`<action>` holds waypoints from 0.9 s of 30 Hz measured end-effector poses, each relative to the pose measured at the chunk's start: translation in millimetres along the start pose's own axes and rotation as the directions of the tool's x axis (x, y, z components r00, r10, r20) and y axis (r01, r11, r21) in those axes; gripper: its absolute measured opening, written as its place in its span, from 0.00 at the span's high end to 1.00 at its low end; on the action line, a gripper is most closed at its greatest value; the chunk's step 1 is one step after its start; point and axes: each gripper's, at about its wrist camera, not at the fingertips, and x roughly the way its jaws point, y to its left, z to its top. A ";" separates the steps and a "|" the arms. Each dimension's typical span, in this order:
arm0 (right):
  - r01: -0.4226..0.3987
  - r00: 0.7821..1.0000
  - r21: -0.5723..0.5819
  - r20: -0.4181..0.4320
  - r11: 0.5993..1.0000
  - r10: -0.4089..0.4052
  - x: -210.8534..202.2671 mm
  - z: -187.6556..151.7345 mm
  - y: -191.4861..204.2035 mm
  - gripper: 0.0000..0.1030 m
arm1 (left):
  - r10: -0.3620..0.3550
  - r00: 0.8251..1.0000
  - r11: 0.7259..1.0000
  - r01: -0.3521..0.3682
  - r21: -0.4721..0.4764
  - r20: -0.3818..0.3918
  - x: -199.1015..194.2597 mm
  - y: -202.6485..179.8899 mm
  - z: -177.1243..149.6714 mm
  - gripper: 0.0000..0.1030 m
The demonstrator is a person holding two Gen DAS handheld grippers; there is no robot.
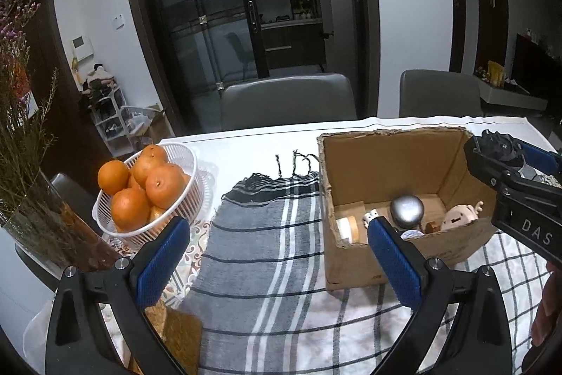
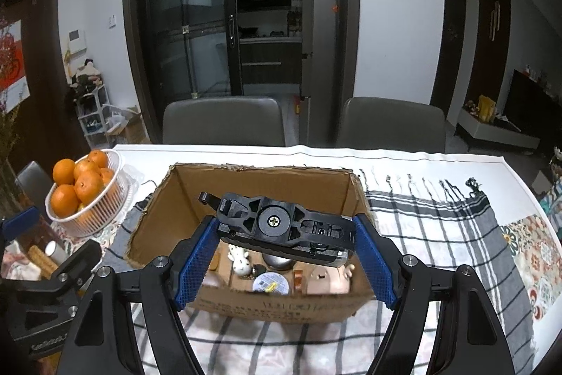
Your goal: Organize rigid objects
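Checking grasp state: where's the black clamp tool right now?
Right wrist view: black clamp tool is held between the right gripper fingers, above the open cardboard box.

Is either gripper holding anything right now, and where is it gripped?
The right gripper holds a black plastic clamp-like tool by its two ends, above the open cardboard box. The left gripper is open and holds nothing.

Brown corrugated cardboard box [image 2: 246, 306] sits on a grey, black-and-white striped, checked woven cloth [image 1: 267, 255]; round orange tangerines [image 1: 165, 187] fill a white plastic basket [image 1: 191, 160].
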 end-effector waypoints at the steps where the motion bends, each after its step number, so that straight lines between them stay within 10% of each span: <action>1: 0.001 1.000 -0.007 -0.010 1.000 -0.001 5.1 1.5 0.7 0.25 | 0.001 1.000 1.000 -0.001 -0.001 -0.004 1.8 0.2 0.2 0.00; 27: 0.042 0.999 0.007 -0.019 0.999 -0.042 -45.5 -23.6 -7.4 0.21 | -0.026 0.997 0.999 0.029 -0.037 0.073 -64.9 -1.1 -23.5 0.00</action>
